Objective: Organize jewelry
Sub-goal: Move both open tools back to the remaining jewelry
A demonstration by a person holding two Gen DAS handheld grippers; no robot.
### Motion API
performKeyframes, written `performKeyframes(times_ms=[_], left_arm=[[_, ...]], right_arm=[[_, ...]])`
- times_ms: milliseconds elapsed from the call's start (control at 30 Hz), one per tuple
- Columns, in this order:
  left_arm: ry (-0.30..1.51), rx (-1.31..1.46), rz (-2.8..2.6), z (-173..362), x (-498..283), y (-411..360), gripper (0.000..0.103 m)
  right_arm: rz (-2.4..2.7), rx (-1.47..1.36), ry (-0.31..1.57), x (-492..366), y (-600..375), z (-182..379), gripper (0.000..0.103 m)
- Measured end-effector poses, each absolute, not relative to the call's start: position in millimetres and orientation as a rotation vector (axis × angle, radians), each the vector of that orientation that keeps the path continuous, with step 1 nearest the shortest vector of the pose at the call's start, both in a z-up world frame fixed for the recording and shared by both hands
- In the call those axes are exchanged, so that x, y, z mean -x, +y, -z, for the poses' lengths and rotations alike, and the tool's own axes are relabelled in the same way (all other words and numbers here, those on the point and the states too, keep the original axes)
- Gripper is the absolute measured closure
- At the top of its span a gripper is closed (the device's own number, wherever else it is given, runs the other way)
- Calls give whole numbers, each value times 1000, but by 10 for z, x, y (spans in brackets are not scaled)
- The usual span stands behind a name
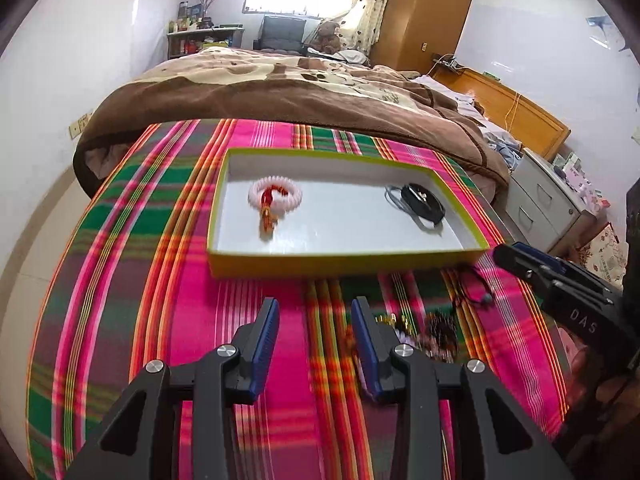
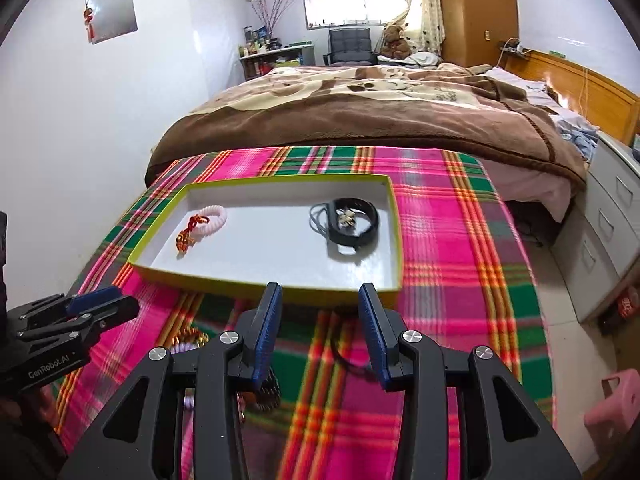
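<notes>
Both claws hang open over the bench and hold nothing. Left claw [image 1: 315, 340] hovers above the plaid cloth [image 1: 120, 280], just short of the near wall of the tray [image 1: 348, 265]; its blue pads [image 1: 267, 344] stand well apart. Right claw [image 2: 320, 330] sits just short of the same wall, jaws equally wide.

Inside the tray [image 2: 160, 272], a white bead bracelet [image 1: 275, 193] with a red tassel lies toward the left end, and a black band [image 1: 423, 204] with a grey cord lies toward the right end, the two well apart.

Outside the tray, on the cloth near the claws, more jewelry waits: a thin black cord necklace [image 1: 472, 292] and a blurred heap of dark and gold beads [image 1: 432, 332], which the right wrist view shows partly hidden behind the claw fingers. Beyond the bench stands a bed with a brown blanket [image 1: 280, 96].
</notes>
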State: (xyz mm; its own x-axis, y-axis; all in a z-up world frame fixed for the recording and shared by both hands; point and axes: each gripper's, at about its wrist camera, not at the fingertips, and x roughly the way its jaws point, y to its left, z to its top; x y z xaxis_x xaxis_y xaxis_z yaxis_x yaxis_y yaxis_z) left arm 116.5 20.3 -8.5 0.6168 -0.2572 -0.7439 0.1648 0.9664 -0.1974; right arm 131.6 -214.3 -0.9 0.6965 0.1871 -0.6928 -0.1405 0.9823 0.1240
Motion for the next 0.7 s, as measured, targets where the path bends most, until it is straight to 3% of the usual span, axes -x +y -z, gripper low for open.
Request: performKeyframes(times_ms=[700], left_arm=[[960, 51, 288, 470, -904, -181, 66]], right_arm=[[-217, -96, 789, -852, -2234, 189, 63]])
